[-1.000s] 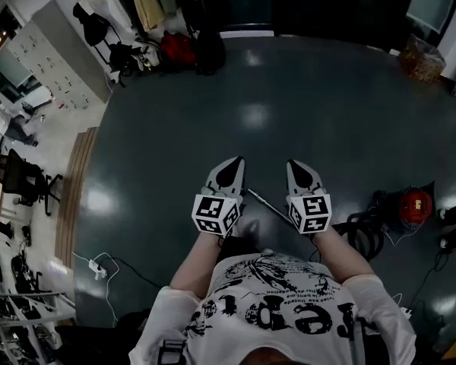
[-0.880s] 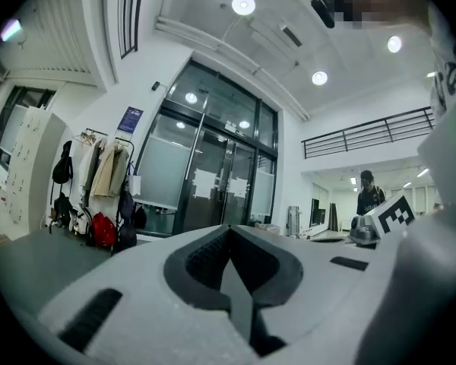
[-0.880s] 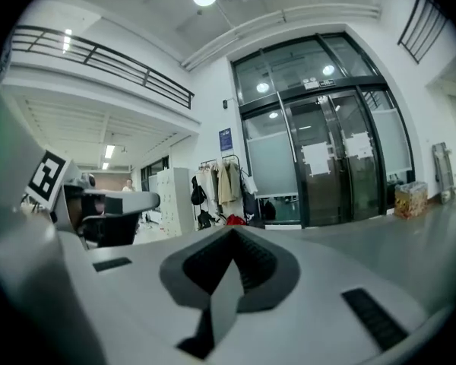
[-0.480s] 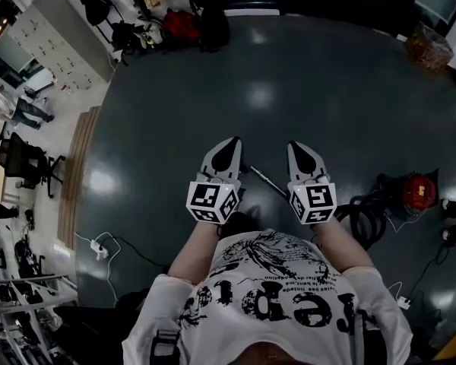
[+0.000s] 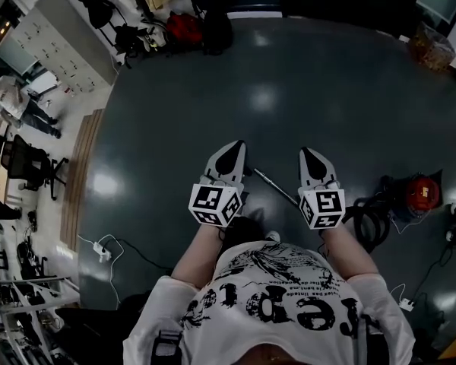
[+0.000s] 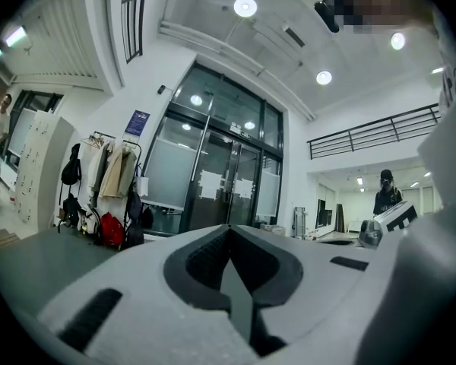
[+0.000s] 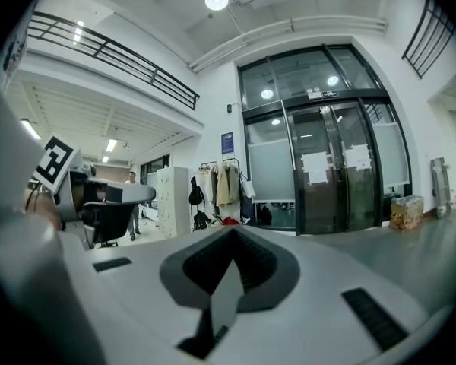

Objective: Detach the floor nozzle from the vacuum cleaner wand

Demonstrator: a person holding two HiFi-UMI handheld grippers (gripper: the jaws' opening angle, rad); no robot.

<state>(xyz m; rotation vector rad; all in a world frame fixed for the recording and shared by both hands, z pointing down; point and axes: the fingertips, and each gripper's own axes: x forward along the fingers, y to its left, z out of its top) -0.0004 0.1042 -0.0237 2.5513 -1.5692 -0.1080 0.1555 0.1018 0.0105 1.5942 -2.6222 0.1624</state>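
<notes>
In the head view a thin metal wand [image 5: 275,186] lies on the dark floor and runs down-right between my two grippers. A red vacuum cleaner [image 5: 421,192] with its black hose [image 5: 371,220] sits at the right. A dark shape below the wand's near end may be the floor nozzle; I cannot tell. My left gripper [image 5: 232,150] and right gripper [image 5: 309,156] are held level above the floor, side by side, both shut and empty. In the left gripper view the left gripper [image 6: 229,233] has its jaws closed together, and the right gripper [image 7: 232,236] shows the same in its own view.
A coat rack with bags [image 5: 167,29] stands by the glass doors [image 6: 213,188] at the far end. An office chair [image 5: 23,175] and a person [image 5: 11,101] are at the left. A power strip with cable [image 5: 99,248] lies at the lower left.
The right gripper has shifted a little to the right, so the two stand slightly farther apart. Both stay shut. The head view has turned slightly and a person now shows at the left.
</notes>
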